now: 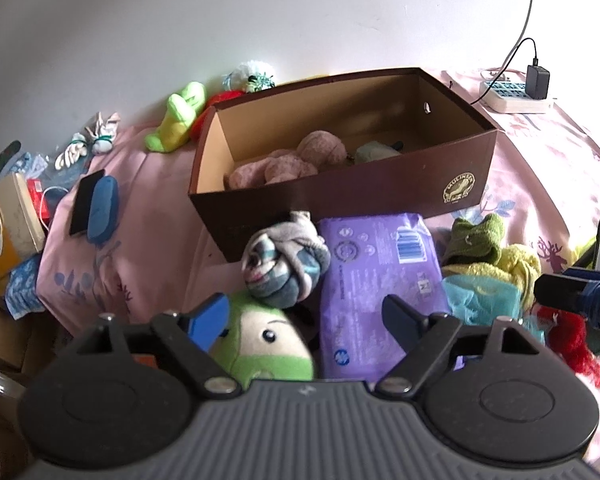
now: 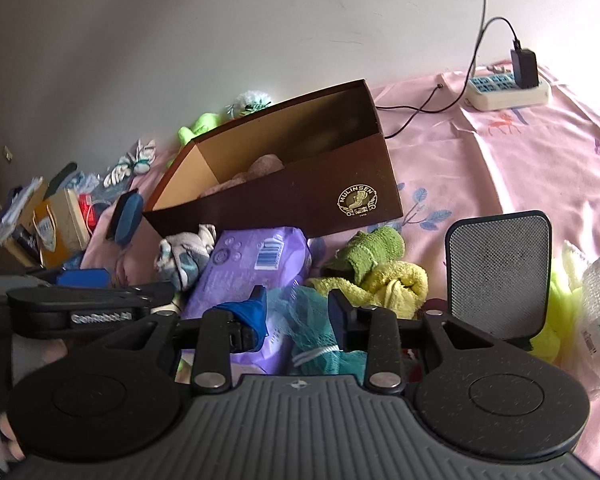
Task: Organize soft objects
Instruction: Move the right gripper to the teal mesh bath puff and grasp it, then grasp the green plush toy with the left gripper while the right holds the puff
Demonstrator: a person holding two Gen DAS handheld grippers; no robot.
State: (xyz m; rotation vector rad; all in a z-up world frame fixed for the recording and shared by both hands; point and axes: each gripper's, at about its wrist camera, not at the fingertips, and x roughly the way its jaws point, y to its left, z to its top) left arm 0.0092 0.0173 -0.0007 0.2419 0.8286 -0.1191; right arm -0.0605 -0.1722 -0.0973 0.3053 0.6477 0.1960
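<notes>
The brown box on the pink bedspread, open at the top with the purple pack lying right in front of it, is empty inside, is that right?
Not quite. The brown box is not empty: the left wrist view shows a pink plush toy lying inside it. The rest holds: it sits open-topped on the pink bedspread, with the purple pack right in front.

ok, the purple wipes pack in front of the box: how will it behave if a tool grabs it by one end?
The purple wipes pack looks like soft glossy film, so it will probably sag rather than stay flat. The shiny wrap could slip between pads. It lies flat and broad on the pink sheet, so pushed it should slide, not roll.
</notes>
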